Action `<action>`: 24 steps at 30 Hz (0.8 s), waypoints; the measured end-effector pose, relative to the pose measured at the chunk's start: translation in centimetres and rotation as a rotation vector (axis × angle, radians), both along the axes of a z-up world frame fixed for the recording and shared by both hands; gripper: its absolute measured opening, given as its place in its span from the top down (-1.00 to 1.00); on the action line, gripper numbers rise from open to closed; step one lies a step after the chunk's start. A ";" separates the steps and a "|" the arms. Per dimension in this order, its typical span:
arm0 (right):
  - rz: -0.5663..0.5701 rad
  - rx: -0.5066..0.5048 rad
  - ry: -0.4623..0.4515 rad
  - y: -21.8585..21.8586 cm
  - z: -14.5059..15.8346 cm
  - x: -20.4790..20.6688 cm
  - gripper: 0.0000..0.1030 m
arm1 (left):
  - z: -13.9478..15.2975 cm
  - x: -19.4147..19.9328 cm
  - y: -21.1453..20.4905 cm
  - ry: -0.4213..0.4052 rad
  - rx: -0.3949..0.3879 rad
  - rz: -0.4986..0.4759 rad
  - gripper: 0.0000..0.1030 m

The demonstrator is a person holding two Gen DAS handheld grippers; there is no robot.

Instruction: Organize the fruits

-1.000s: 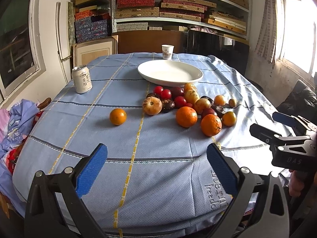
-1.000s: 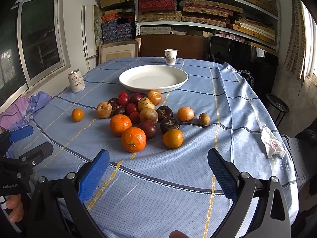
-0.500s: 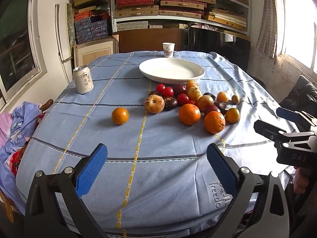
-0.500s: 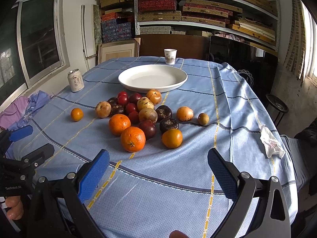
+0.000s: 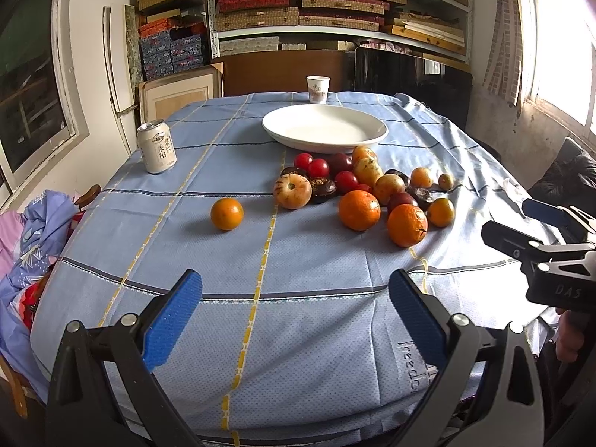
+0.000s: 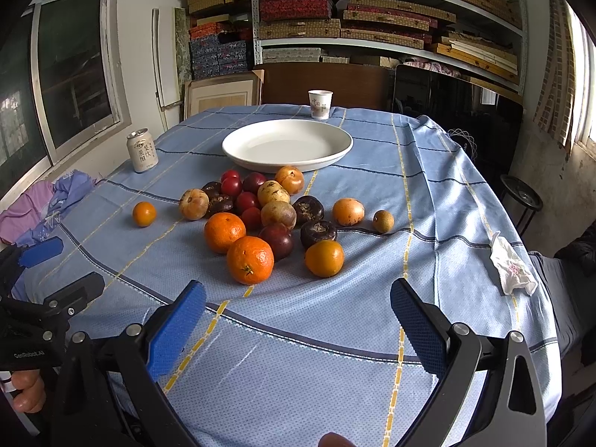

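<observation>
Both grippers have edged forward toward the fruit since one second ago; nothing on the cloth has shifted. Left gripper (image 5: 294,305) hovers over the near edge of the table, fingers spread wide, nothing between them. Right gripper (image 6: 298,313) likewise: fingers apart, empty, above bare cloth short of the fruit.

Left to right on the blue tablecloth (image 5: 231,320):
- Drink can (image 5: 156,146), upright, near the left edge, well apart from the fruit.
- Lone small orange (image 5: 227,214), separate from the pile, to its left.
- Fruit pile (image 6: 260,216), mid-table, just in front of the plate: red plums, dark round fruits, yellow-brown ones, mostly touching. Two large oranges at the near side, one (image 6: 225,232) behind and left of the other (image 6: 250,259), touching. Smaller orange (image 6: 324,258) just right of them.
- Small brown fruit (image 6: 383,221), at the pile's right fringe, a little apart.
- Crumpled tissue (image 6: 512,270), near the right edge of the table.

White plate (image 6: 335,152) sits behind the pile, no fruit in it. Paper cup (image 6: 320,104) stands upright beyond the plate at the far edge.
</observation>
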State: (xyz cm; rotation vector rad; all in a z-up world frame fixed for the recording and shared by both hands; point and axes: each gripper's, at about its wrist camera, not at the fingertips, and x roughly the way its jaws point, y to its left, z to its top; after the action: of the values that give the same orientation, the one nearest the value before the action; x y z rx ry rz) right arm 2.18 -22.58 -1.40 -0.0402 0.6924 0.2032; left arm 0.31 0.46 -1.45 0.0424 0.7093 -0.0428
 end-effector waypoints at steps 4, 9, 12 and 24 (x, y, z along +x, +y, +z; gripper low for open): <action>0.012 0.143 -0.046 -1.2 -0.4 -0.1 -0.93 | -0.4 0.3 0.9 0.003 -0.025 0.018 -0.91; 0.061 0.185 0.026 -1.6 -1.9 0.8 -0.93 | -1.4 1.1 2.4 0.014 -0.042 0.043 -0.91; 0.077 0.162 0.071 -1.0 -2.7 1.1 -0.93 | -2.2 1.8 3.2 0.029 -0.054 0.058 -0.91; 0.167 0.057 0.164 4.3 -4.5 5.9 -0.26 | -4.2 3.6 4.7 0.044 -0.068 0.050 -0.91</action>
State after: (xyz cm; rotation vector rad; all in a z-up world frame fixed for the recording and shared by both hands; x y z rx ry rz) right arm 8.09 -18.25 -5.87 -0.0265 0.8474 0.3900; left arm 3.91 5.13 -5.69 -0.0414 0.7526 -0.0196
